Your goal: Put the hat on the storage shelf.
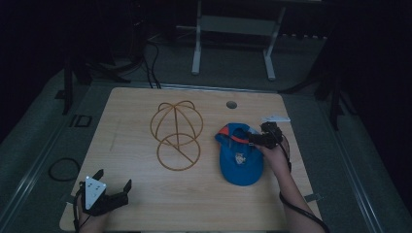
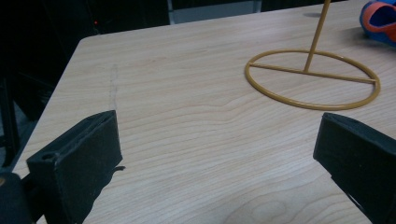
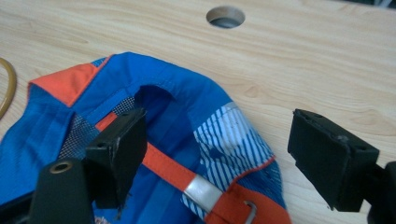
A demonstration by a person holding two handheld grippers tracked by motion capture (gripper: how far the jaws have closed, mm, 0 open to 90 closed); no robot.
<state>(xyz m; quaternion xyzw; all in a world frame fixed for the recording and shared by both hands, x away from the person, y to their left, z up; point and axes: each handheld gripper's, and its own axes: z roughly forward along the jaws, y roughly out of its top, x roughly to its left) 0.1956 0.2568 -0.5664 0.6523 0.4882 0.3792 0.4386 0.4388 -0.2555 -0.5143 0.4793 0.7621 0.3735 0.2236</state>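
Hovering over the blue-and-orange cap [image 1: 240, 156] at the table's [image 1: 145, 204] right side, the right gripper [image 3: 215, 154] has its jaws spread around the strap; the left gripper [image 1: 112, 187] rests apart, also spread, near the wire hat stand [image 1: 176, 135].

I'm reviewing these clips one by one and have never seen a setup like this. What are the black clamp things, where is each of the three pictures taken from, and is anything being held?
A person at a wooden table holds a hand-operated two-jaw gripper in each hand. The high view looks down from above; the other two come from cameras riding on each gripper, looking along its black jaws.

The left gripper rests near the table's front left corner, jaws wide open on nothing. The right gripper is at the back of a blue and orange cap, jaws open astride its strap opening and orange strap, not yet pinching. Beside the cap stands a yellow wire hat stand. Nothing is held.
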